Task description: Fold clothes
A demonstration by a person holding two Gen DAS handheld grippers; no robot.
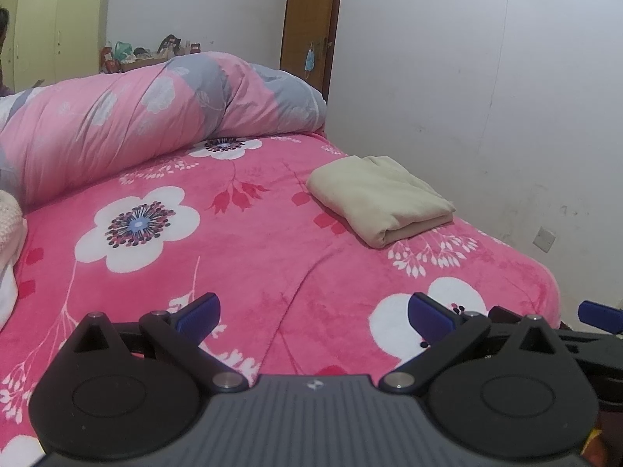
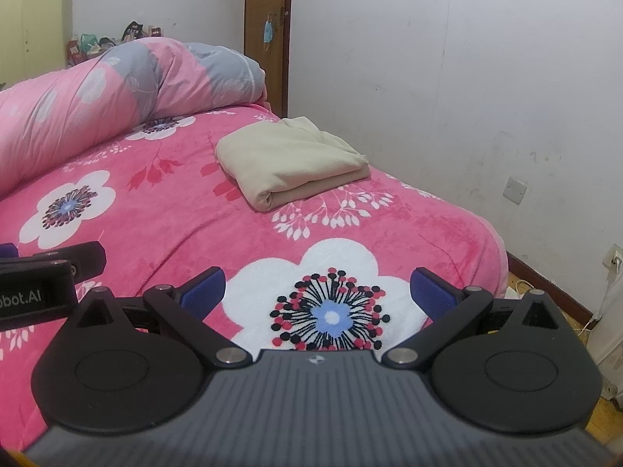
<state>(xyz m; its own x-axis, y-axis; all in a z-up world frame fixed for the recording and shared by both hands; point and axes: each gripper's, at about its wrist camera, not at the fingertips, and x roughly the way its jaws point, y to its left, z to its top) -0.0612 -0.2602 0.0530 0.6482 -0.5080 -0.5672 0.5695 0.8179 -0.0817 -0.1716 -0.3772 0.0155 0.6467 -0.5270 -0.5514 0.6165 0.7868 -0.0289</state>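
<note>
Left wrist view: the left hand-held gripper [image 1: 313, 313] stands wide and holds nothing, above the near part of the bed [image 1: 249, 257].
Right wrist view: the right hand-held gripper [image 2: 318, 290] is also wide and empty, over a big white flower print near the bed's near edge.
Folded cloth: a beige folded cloth [image 2: 290, 163] lies flat on the pink blanket, close to the bed's right edge, beside the wall [image 2: 447, 78].
Duvet: a rolled pink and grey duvet [image 1: 128, 116] lies along the far edge.
</note>
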